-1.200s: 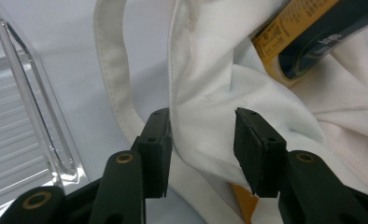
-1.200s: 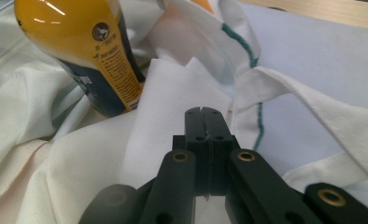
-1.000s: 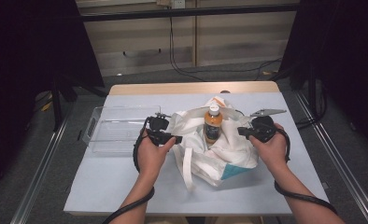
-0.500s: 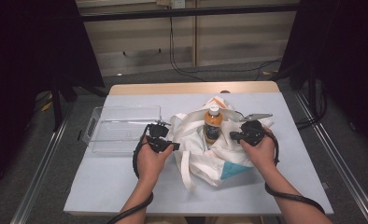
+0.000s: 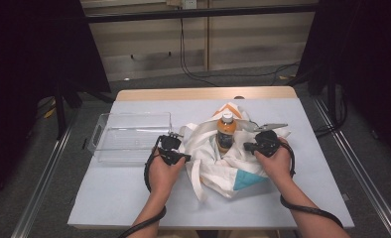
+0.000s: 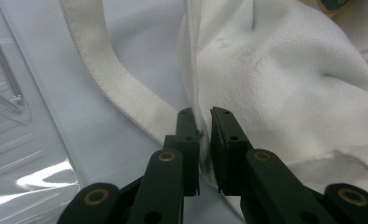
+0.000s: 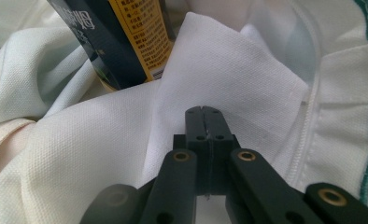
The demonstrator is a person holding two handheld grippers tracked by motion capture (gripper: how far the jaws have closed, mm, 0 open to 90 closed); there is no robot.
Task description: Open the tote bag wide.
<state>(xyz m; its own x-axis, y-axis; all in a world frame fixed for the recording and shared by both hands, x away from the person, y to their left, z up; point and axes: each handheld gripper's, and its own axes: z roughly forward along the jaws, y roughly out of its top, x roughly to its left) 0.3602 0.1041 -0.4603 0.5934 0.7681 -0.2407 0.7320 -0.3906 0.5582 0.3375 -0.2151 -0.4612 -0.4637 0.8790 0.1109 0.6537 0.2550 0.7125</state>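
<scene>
As the two hands are sinking toward the table compared with the earlier high views, the left gripper [image 6: 204,122] has just been closing its jaws, and they are now pinching the left edge of the white cloth tote bag [image 5: 218,161], with the hem caught between the pads in the left gripper view. The right gripper [image 7: 204,116] is showing its jaws pressed together, with white fabric bunched around the tips; whether a fold is actually being caught between them I cannot tell, since no cloth is showing in the seam.

The bag is lying slumped in the middle of the pale grey table [image 5: 114,198], its long white strap [image 6: 112,79] trailing toward the person. The amber drink bottle with the white cap [image 5: 226,133] is standing upright inside the bag's mouth, between the two grippers. A clear plastic tray [image 5: 129,136] is sitting just left of the bag.

With both sides being gripped, the bag is probably being held open or steadied around the bottle.

The lower part of the bottle is being hidden by cloth, its label is cut off in the right gripper view, and the bag's far rim is hard to make out.
</scene>
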